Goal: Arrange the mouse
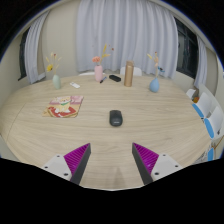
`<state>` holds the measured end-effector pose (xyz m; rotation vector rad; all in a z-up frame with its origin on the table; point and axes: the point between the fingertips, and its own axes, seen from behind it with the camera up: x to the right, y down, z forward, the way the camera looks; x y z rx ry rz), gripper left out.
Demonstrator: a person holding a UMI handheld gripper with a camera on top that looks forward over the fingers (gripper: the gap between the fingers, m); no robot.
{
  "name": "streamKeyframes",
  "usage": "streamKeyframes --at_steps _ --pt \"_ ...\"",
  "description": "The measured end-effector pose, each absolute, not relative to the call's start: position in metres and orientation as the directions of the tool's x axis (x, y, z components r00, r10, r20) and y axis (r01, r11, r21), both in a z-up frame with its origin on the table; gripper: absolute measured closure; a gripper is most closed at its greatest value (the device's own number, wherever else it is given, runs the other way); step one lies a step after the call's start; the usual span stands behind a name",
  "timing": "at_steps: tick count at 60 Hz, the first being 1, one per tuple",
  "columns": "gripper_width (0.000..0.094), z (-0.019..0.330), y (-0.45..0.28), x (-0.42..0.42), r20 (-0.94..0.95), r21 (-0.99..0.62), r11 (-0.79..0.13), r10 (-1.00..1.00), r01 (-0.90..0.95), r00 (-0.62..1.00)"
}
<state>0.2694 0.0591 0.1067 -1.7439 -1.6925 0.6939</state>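
Poised above a wooden table, the gripper hangs with fingers spread wide and empty; the black mouse lies just ahead, untouched. Approaching squarely and straddling its sides evenly would likely give a secure hold.

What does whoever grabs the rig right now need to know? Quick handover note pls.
Gripper: open, empty, held above the near end of the table.
Mouse: black, lying on the table ahead of the fingers, beyond them and near centre, untouched.
Other things: a flat colourful item to the mouse's left; small bottles and figures along the far edge.
Done: nothing visible yet.
Left: approach, grasp the mouse, arrange it.
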Motion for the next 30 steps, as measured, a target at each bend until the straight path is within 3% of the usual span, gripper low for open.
streamKeyframes --at_steps 30 --pt "0.0081 0.036 0.07 0.145 0.036 -0.753 -0.014 0.997 0.657 0.063"
